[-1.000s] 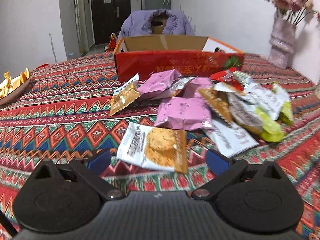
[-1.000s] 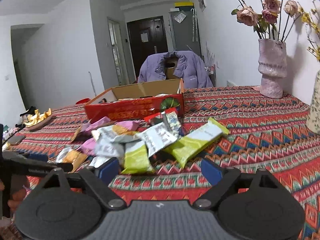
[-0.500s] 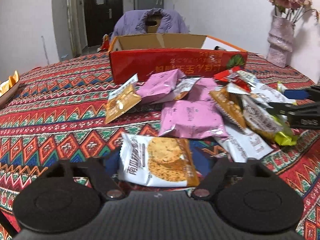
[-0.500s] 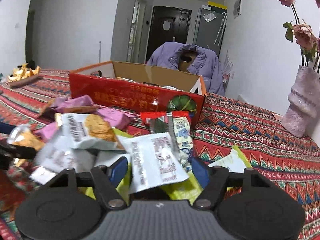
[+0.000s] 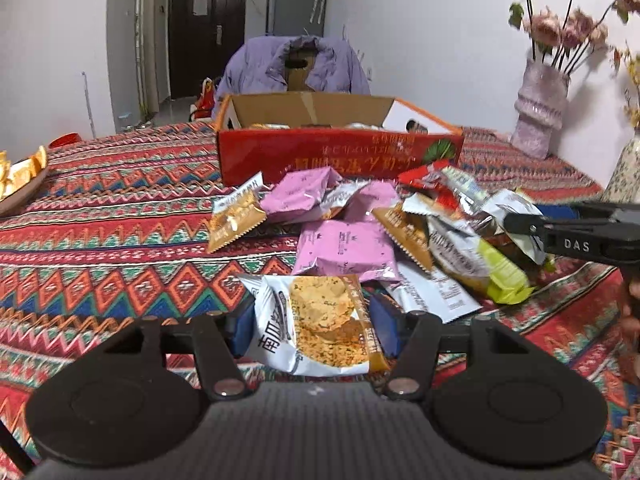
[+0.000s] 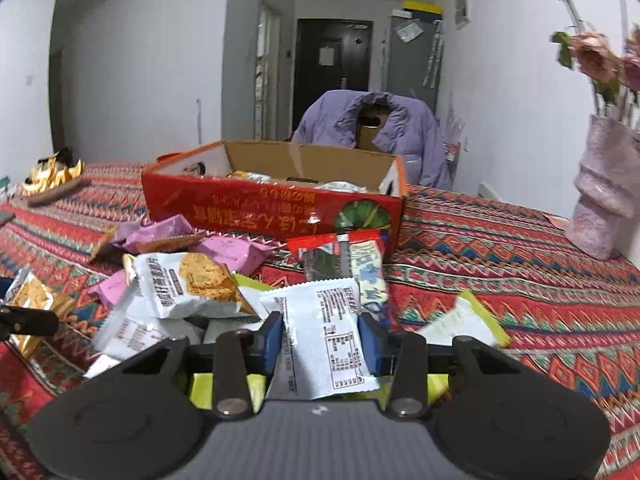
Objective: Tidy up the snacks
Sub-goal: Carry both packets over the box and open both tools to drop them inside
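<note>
Our left gripper [image 5: 312, 330] clamps the white cracker-print packet [image 5: 316, 324], right gripper [image 6: 320, 338] the white foil sachet [image 6: 326, 336], jaws just closing; both bound for the red cardboard box [image 5: 340, 156] behind the pile.

The black arm of the right gripper [image 5: 576, 236] bears the white letters "DAS". The white-and-orange cracker packet [image 5: 316, 324] carries large dark Chinese characters, apparently "南瓜". The red cardboard box [image 5: 340, 156] shows yellow Chinese lettering printed upside down, not legible. The white plastic sachet [image 6: 328, 340] shows a fine-print table, unreadable.
</note>
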### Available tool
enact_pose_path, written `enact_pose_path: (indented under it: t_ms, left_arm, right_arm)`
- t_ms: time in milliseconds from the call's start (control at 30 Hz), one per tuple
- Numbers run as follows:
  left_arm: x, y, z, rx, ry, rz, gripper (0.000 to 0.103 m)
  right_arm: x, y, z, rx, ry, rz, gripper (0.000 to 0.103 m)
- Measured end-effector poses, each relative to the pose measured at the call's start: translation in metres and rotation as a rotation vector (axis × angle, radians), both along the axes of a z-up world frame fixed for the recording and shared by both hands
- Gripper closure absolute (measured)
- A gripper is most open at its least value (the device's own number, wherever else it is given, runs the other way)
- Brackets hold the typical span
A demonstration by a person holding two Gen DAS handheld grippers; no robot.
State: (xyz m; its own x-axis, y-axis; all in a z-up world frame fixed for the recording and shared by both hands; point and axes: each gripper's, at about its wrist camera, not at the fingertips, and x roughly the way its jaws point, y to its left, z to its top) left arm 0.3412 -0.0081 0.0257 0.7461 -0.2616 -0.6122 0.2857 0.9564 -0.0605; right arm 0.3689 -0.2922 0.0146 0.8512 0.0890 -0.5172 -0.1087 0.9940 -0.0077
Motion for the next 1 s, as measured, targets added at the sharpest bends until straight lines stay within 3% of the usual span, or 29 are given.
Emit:
enact_pose_path:
  t_ms: [167,500,1000]
  left_arm:
    - [-0.031,0.011,0.015,-0.055,-0.016,0.007,0.042]
    - [-0.081,0.018,0.032,-0.063,-0.062,0.06,0.042]
    - [-0.097,0.02,0.046,-0.062,-0.096,0.079,0.042]
  right_arm:
    - [-0.049,0.0,0.021,0.044,-0.042,0.007,0.063]
    - [-0.115,0.008,0.037,0.048,-0.052,0.056,0.063]
    - [-0.132,0.01,0.045,0.105,-0.077,0.085,0.063]
